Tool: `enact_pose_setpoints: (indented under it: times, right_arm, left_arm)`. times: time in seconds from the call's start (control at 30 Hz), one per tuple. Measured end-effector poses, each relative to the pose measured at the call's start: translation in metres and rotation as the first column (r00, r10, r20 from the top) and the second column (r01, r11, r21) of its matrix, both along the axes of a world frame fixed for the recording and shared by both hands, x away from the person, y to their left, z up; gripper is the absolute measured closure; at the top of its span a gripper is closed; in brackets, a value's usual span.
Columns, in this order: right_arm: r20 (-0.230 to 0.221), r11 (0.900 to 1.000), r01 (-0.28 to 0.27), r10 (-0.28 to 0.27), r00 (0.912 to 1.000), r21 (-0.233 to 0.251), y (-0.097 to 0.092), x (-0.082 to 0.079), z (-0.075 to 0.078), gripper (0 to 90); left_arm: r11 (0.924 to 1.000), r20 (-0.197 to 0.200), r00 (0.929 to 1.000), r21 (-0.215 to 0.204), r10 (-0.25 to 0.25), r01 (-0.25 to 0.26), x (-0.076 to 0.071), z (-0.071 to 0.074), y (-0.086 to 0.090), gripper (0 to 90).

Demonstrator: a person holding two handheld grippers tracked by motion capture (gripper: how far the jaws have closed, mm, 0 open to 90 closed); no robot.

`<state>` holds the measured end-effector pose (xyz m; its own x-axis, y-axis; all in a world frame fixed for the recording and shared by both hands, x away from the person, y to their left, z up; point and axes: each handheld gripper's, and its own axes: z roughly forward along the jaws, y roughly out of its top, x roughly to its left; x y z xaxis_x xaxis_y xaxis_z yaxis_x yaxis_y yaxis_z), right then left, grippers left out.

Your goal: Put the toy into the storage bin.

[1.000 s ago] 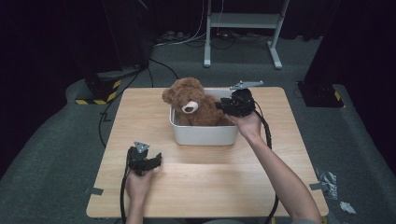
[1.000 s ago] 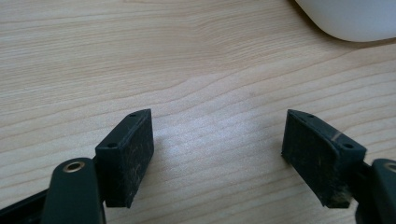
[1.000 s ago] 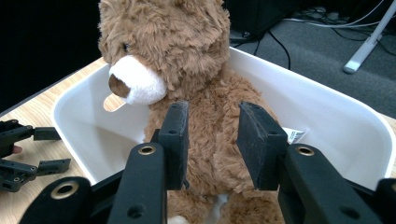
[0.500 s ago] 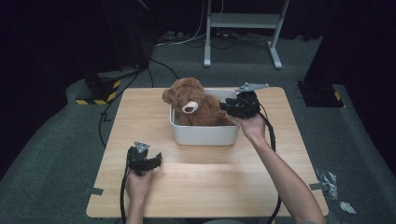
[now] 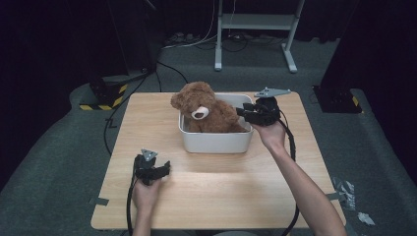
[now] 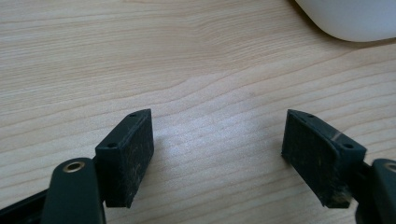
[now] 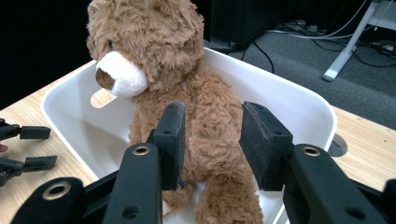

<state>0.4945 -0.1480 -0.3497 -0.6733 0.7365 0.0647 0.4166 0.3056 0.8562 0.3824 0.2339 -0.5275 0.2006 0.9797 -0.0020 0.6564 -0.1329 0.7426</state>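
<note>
meanwhile right tool (image 7: 210,140) half-closed around teddy bear's (image 7: 187,102) body in white tub (image 7: 299,100); left tool (image 6: 217,156) gapes wide.

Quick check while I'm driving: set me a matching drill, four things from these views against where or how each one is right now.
Things:
1. fluffy brown teddy bear
2. white plastic tub
3. left claw
4. right claw

States:
A. open over bare wooden tabletop, near the person
B. sitting upright inside the tub
C. jaws on either side of the bear's arm, a gap showing
D. resting on the table's far half

Pairs: 1-B, 2-D, 3-A, 4-C
</note>
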Motion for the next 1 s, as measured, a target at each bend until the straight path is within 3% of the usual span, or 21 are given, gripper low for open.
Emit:
enact_pose_setpoints:
  times: [1.0]
  right_arm:
    - [0.021, 0.9997, 0.015, -0.016, 0.9997, 0.02, -0.022, -0.014, 0.003, 58.5]
  left_arm:
    - [1.0, 0.0, 1.0, -0.002, 0.0, 0.0, 0.0, 0.0, 0.0, 24.9]
